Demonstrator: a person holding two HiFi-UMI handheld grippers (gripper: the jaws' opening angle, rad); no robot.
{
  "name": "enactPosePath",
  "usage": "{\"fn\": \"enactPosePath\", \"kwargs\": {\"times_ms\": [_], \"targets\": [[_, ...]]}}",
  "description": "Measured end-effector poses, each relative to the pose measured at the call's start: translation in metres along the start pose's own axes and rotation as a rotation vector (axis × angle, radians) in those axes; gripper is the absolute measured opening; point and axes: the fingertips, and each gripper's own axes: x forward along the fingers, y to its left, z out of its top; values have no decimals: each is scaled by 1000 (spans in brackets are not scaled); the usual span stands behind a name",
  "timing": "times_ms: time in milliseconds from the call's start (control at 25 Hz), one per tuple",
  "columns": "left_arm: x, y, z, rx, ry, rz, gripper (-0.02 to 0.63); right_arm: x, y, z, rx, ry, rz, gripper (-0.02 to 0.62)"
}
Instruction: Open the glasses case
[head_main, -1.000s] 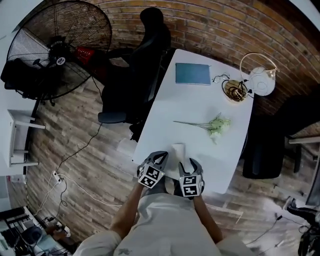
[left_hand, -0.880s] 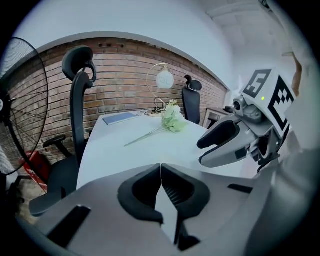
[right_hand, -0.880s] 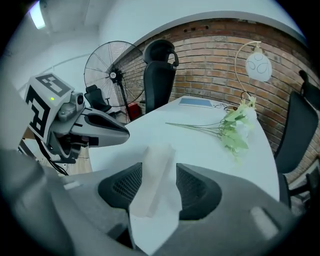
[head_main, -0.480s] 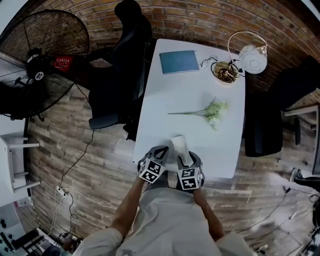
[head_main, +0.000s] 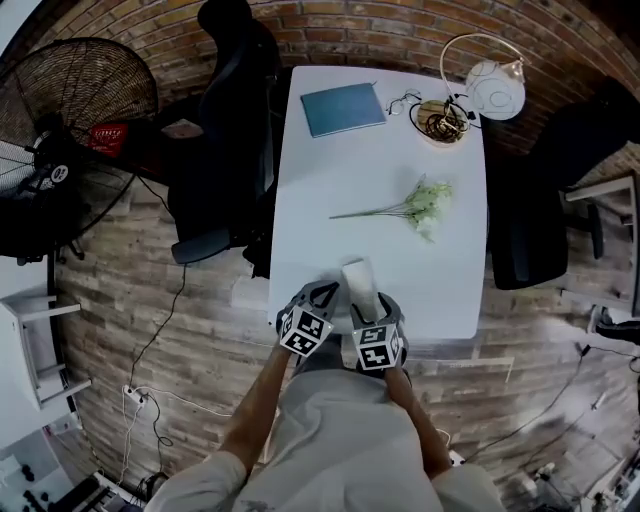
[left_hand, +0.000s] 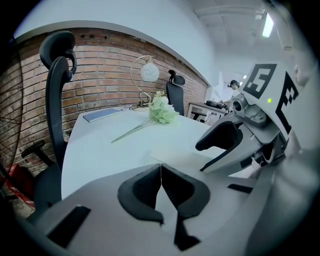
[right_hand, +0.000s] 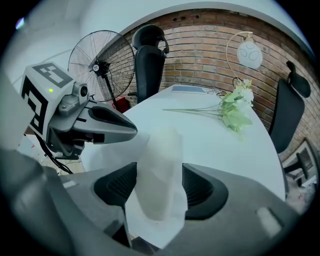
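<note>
Head view: two bare forearms reach to the near edge of a white table (head_main: 320, 200), with a gripper in each hand and both grippers side by side.
Left gripper (left_hand: 161, 169): its jaws are together with the pads touching and nothing between them. It sits at the near table edge, just left of the glasses case (head_main: 356, 277).
Right gripper (right_hand: 159, 175): its jaws have just been opening. The glasses case stands between them, fills the gap and meets both pads.
Glasses case: white and soft-looking, it rises tilted from the near edge of the table. A pale flap spreads low on the left gripper's side. I cannot tell whether the case is open.
Middle of table: a spray of pale flowers (head_main: 418, 208) lies flat with its stem pointing left, well apart from the case.
Far end of table: a blue notebook (head_main: 343, 108), a round dish (head_main: 440, 120) holding dark cords, and beside it a white globe lamp (head_main: 493, 90) on a hoop.
Around the table: a black office chair (head_main: 225, 120) is on the left and a second chair (head_main: 535, 200) on the right. A standing fan (head_main: 70, 110) is further left, a brick wall (head_main: 380, 30) is behind, and the floor (head_main: 150, 300) is wood plank.
</note>
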Motion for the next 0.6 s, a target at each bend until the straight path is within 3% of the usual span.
{"fn": "enactPosePath", "kwargs": {"times_ms": [600], "targets": [[9,1,-2,23,4,-27,8,15,11,-3,26,10,-26,325]]}}
